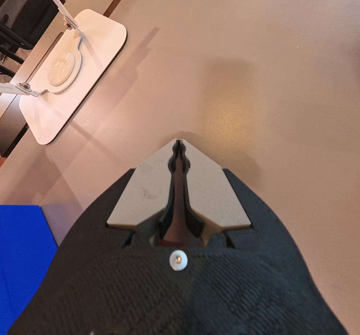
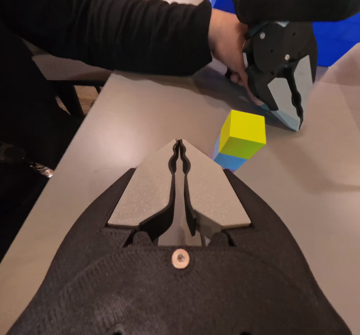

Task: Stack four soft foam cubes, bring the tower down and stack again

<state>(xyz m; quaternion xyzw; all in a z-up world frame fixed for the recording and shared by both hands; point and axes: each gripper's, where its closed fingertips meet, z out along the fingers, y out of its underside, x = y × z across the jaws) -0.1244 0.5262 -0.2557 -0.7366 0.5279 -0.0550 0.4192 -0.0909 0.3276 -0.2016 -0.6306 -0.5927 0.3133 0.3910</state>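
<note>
The worktop (image 2: 136, 111) carried the stacked tower (image 2: 240, 142), yellow cube (image 2: 245, 125) on top, well in from its edges. The left gripper (image 2: 299, 123), fingers together and empty, hung just beyond the tower; the right gripper (image 2: 179, 141), likewise pinched together on nothing, pointed beside it. A careless sideways knock risked scattering the soft cubes toward the worktop's edge.

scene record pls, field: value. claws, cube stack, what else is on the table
left claw: shut, empty, over bare table
right claw: shut, empty, beside the tower
left claw from right wrist view: also shut, just past the tower, not touching it
tower: standing; yellow cube on top, blue cube under it
lower cubes: a purple sliver below the blue; rest hidden by the right claw, count cannot be confirmed
blue bin: far side, behind left claw
white stand base: at table edge
person's sleeve: black, crossing the table edge
</note>
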